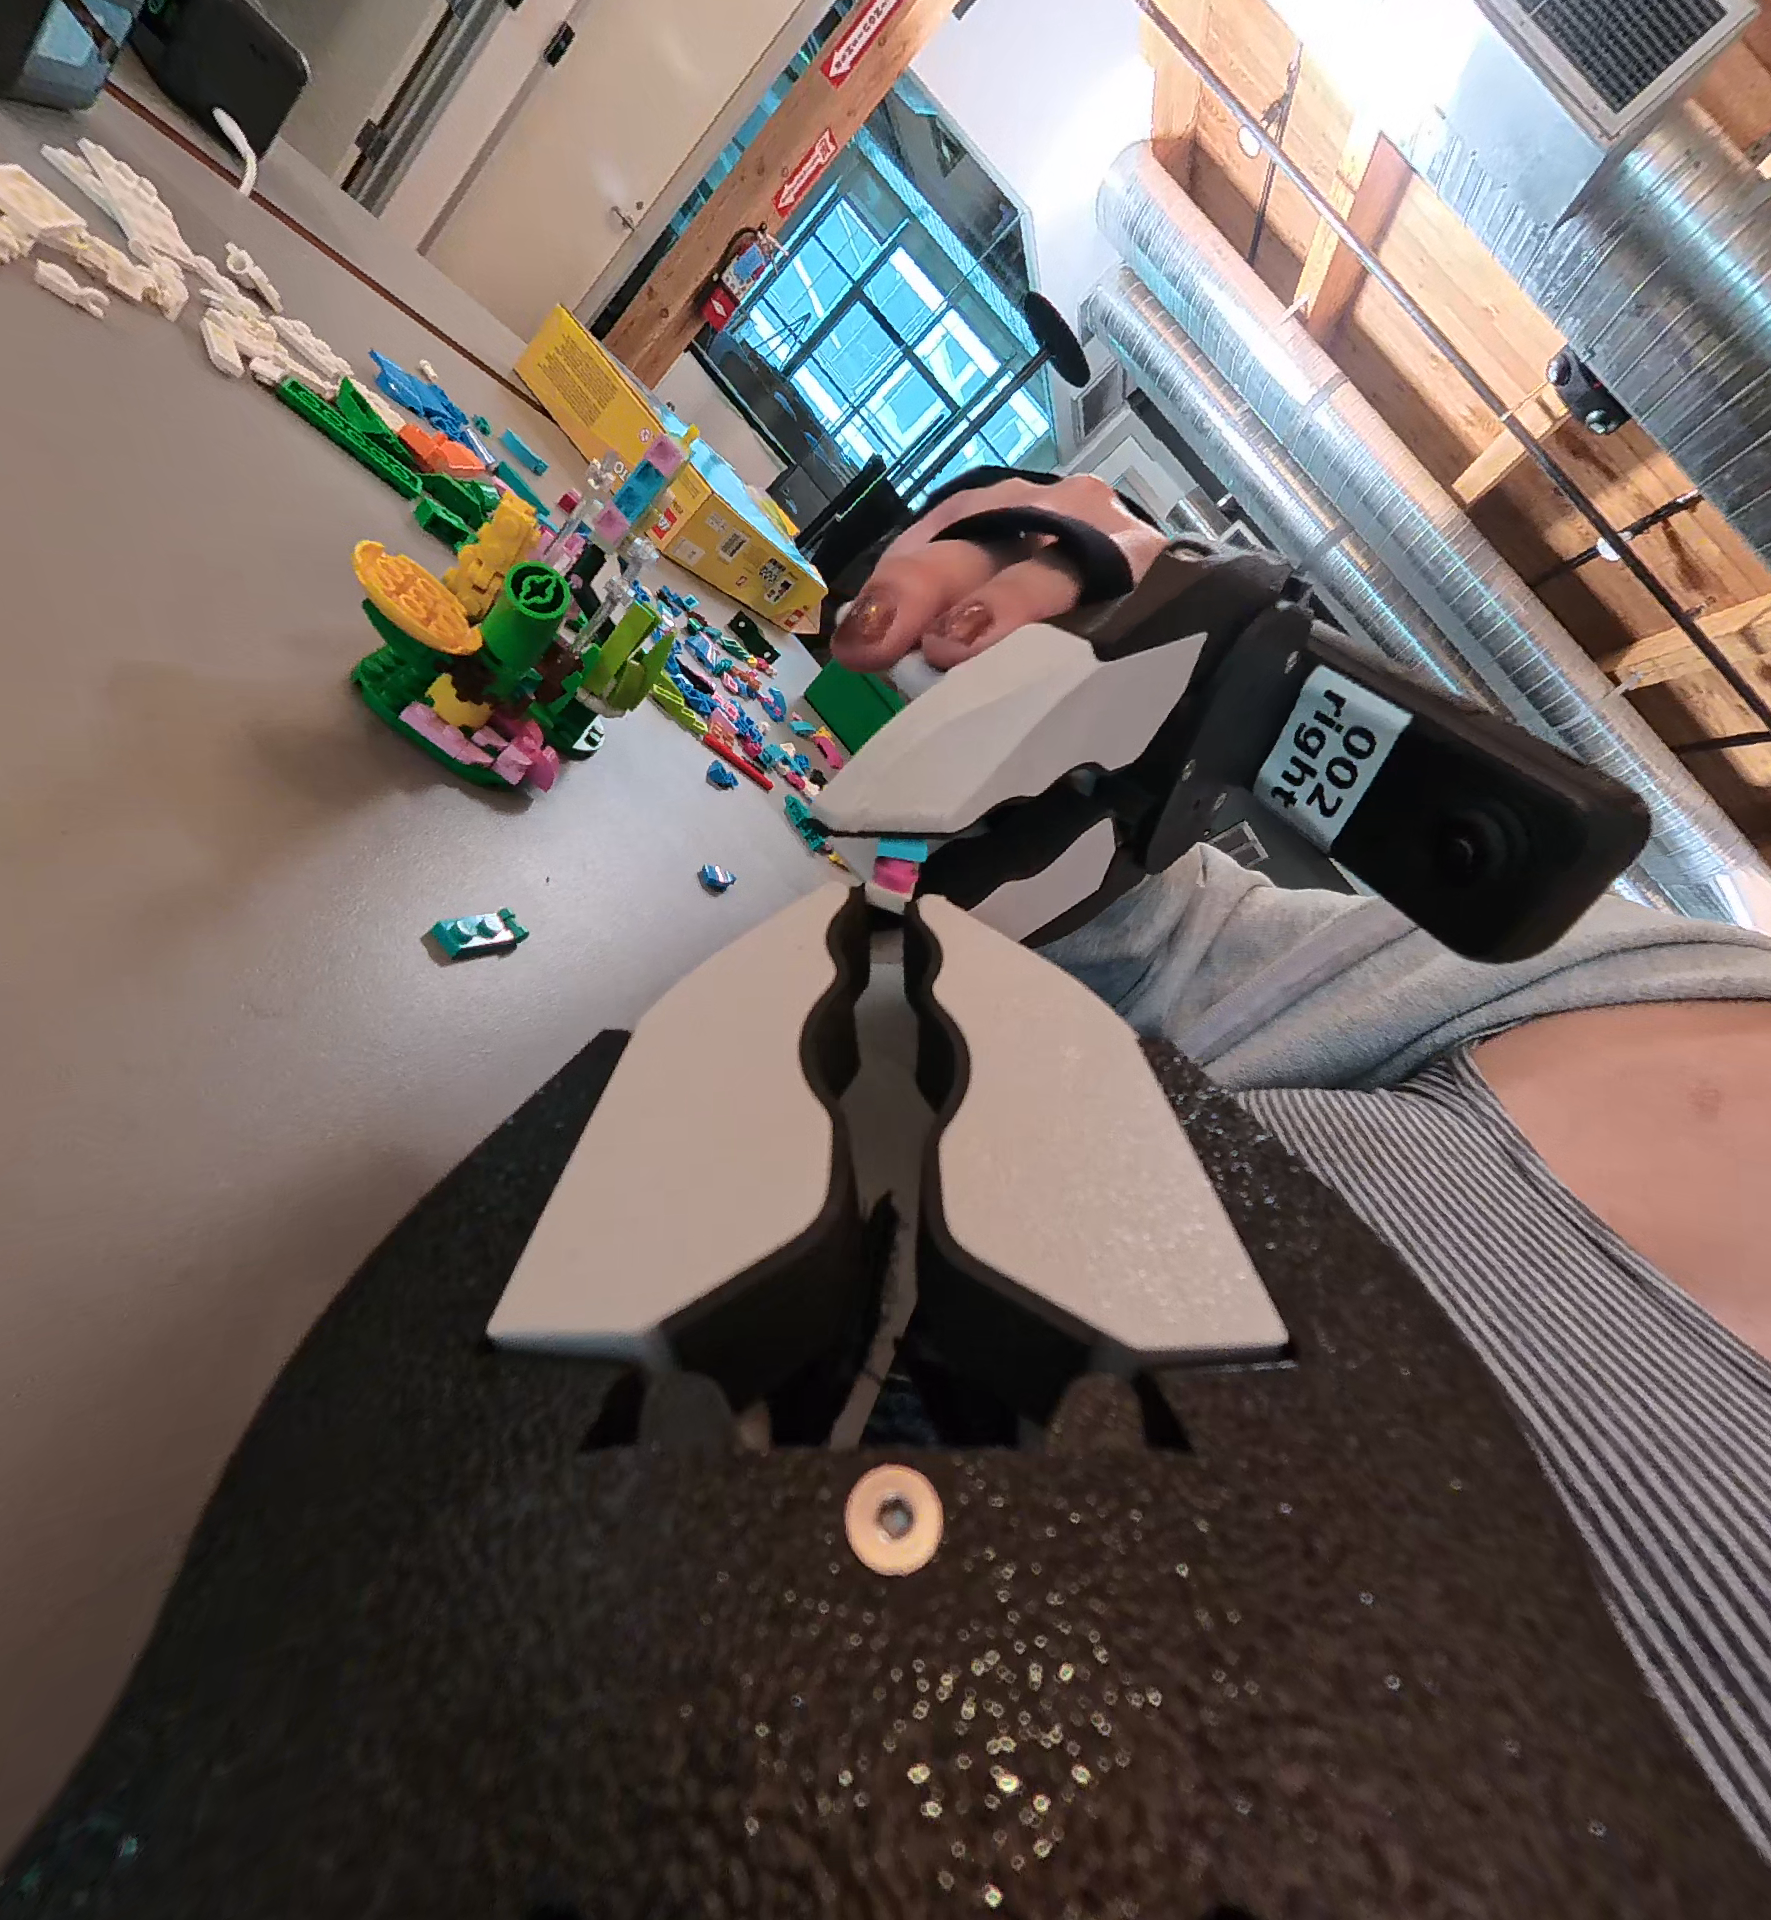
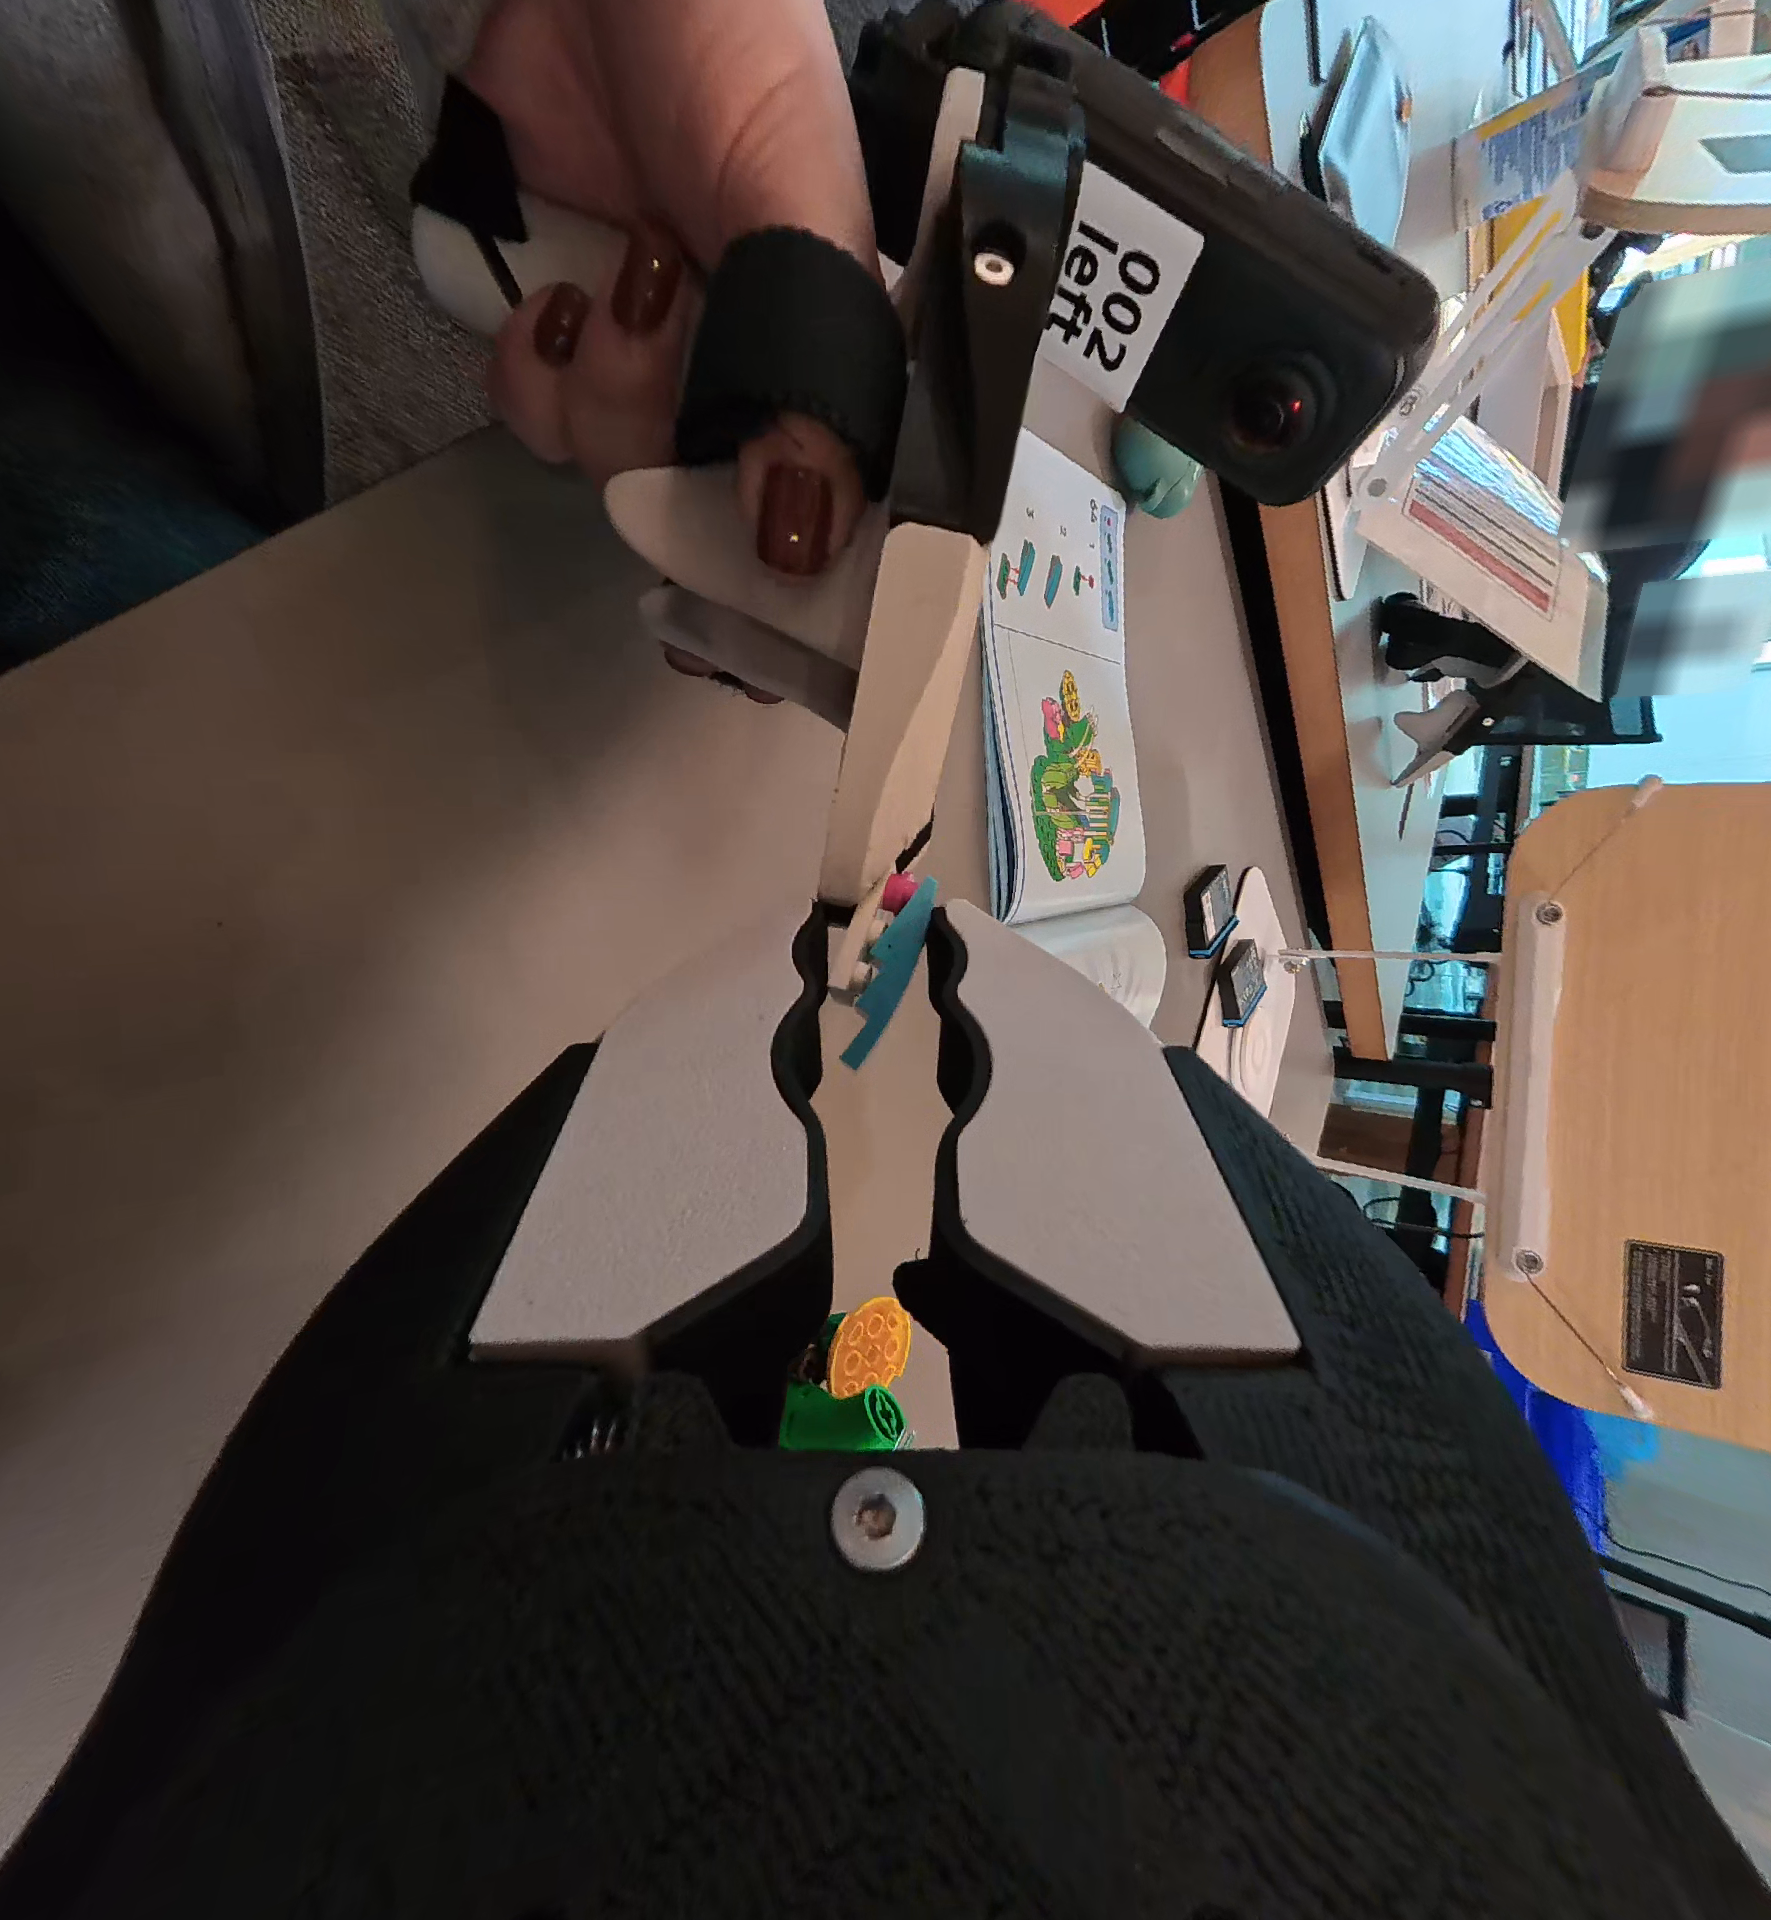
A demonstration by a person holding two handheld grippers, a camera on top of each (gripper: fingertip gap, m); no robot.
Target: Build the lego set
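My left gripper (image 1: 886,914) is shut on a small stack of white, pink and teal bricks (image 1: 900,871), held above the grey table (image 1: 185,935). My right gripper (image 1: 886,831) comes in from the right and meets it tip to tip, closed on the teal top of the same stack. In the right wrist view my right gripper (image 2: 876,935) pinches a tilted teal plate (image 2: 891,982) joined to white and pink pieces. The left gripper (image 2: 855,888) reaches down from above onto them. A partly built flower model (image 1: 486,665) stands on the table to the left.
Loose coloured bricks (image 1: 735,707), a teal piece (image 1: 476,930) and a small blue piece (image 1: 717,878) lie near the model. A pile of white bricks (image 1: 81,229) and a yellow box (image 1: 673,488) lie farther off. An open instruction booklet (image 2: 1063,748) lies beyond the grippers. Only a small space, under 4 cm, lies between the two pairs of fingers.
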